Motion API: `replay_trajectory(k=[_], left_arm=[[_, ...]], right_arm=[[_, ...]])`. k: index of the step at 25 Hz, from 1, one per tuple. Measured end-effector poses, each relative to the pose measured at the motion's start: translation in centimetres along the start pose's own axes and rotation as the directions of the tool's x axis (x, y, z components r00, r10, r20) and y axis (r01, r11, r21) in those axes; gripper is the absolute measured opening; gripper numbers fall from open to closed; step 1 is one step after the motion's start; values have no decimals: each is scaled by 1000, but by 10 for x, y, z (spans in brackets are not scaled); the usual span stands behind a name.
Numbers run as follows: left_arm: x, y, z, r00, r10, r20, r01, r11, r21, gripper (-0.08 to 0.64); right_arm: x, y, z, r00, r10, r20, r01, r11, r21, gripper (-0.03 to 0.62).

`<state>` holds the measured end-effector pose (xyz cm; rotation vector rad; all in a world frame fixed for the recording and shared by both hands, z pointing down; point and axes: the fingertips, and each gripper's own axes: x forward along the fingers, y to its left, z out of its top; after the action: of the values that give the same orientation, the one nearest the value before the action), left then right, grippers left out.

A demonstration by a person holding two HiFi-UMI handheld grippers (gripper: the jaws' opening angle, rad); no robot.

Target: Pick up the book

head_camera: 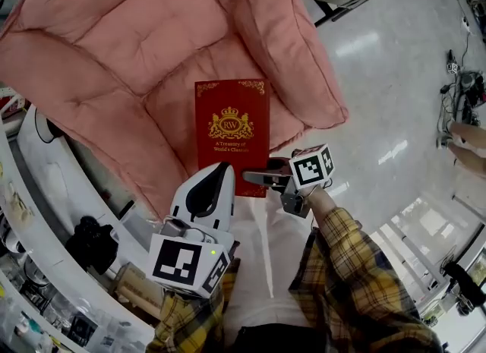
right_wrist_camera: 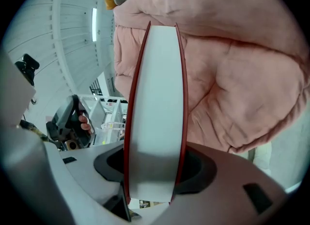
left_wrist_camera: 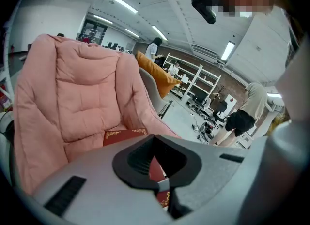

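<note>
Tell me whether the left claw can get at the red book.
Probably yes. The left claw hangs over the book at its lower left corner with nothing between them, and the right claw grips only its lower right edge. Whether the left one grips is unclear.

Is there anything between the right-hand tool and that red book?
No, nothing. In the right gripper view the book stands directly in the right tool's jaws, which close on its red covers.
</note>
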<state>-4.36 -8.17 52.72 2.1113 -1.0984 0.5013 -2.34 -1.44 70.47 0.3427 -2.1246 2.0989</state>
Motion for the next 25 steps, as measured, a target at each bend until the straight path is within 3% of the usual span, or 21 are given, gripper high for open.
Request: replay_trajectory(k=[12, 18, 25], left_arm=[[-75, -38, 86, 994, -14, 105, 8, 999, 54, 5], [-111, -50, 118, 988, 7, 151, -21, 996, 92, 5], [-148, -68, 141, 978, 13, 209, -37, 993, 112, 5]], right_arm=[[-42, 123, 28, 1000, -6, 25, 9, 996, -93, 259], [-58, 187, 33, 995, 46, 93, -38, 995, -91, 259], [-75, 258, 32, 987, 102, 127, -83, 985, -149, 259]])
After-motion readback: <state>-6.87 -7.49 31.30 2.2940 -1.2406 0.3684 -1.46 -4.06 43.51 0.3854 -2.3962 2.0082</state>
